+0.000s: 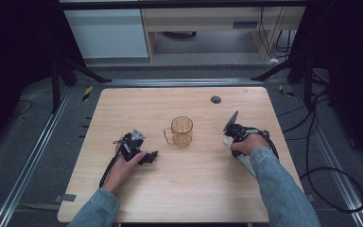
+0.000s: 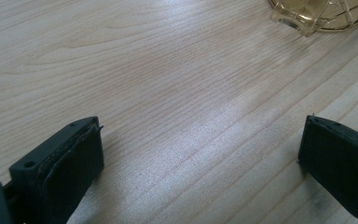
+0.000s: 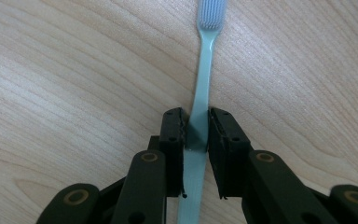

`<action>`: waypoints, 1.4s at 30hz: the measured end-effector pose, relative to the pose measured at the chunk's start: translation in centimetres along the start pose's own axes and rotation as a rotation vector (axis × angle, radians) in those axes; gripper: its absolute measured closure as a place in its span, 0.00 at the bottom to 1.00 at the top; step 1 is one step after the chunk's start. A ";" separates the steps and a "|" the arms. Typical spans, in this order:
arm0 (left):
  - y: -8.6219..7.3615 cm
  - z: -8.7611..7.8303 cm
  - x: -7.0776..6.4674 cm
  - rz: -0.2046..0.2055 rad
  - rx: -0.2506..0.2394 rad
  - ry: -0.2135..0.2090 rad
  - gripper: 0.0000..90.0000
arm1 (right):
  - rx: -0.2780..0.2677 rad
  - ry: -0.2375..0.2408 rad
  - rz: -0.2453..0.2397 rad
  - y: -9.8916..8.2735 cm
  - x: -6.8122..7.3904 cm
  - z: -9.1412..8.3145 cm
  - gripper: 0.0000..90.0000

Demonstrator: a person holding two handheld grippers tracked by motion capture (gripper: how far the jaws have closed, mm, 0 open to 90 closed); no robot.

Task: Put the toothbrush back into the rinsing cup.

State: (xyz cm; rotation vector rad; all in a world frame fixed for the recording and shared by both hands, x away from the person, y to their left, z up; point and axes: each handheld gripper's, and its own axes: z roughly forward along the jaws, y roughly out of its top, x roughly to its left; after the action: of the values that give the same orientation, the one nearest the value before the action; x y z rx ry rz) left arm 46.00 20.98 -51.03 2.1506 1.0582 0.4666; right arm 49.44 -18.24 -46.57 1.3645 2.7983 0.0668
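Observation:
A pale green toothbrush (image 3: 204,60) lies flat on the wooden table (image 1: 194,189), bristle head pointing away from me. My right gripper (image 3: 196,123) is shut on its handle, with a jaw pressed to each side. In the high view the toothbrush (image 1: 244,163) lies at the right, under the right gripper (image 1: 231,144) and hand. A clear amber cup (image 1: 182,131) with a handle stands upright mid-table. My left gripper (image 1: 149,157) rests low to the cup's left, pointing right. Its jaws stand wide apart over bare wood, left gripper (image 2: 200,140), with the cup's base (image 2: 321,16) beyond.
A dark round grommet (image 1: 216,99) sits in the tabletop near the far edge. Black frame legs and cables stand on the floor past the table's far corners and along its right side. Bare wood lies in front of the cup toward me.

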 end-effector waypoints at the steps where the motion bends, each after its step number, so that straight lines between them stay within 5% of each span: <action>1: 0.0 0.0 0.0 0.000 0.000 0.000 0.00 | 0.001 0.000 0.000 0.0 0.0 0.0 0.84; 2: 0.0 0.0 0.0 0.000 0.000 0.000 0.00 | -0.004 0.002 -0.027 0.0 -0.2 0.1 0.85; 3: 0.0 0.0 0.0 0.000 0.000 0.000 0.00 | 0.005 0.007 0.020 0.1 0.1 0.0 0.85; 22: 0.0 0.0 0.0 0.000 0.000 0.000 0.00 | -0.011 0.011 0.036 0.2 0.1 -0.4 0.88; 34: 0.0 0.0 0.0 0.000 0.000 0.000 0.00 | -0.139 0.007 0.015 -1.0 -0.5 -2.7 0.88; 41: 0.0 0.0 0.0 0.000 0.000 -0.001 0.00 | -0.268 0.017 -0.004 -1.3 0.4 -5.3 0.88; 42: 0.0 0.0 0.0 0.000 0.000 0.000 0.00 | -0.276 0.030 0.028 -1.2 0.8 -5.7 0.88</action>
State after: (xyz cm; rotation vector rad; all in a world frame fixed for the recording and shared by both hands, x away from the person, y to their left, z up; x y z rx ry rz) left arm 46.01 20.98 -51.02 2.1511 1.0579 0.4667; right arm 47.78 -18.54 -40.96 1.3449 2.6663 0.4594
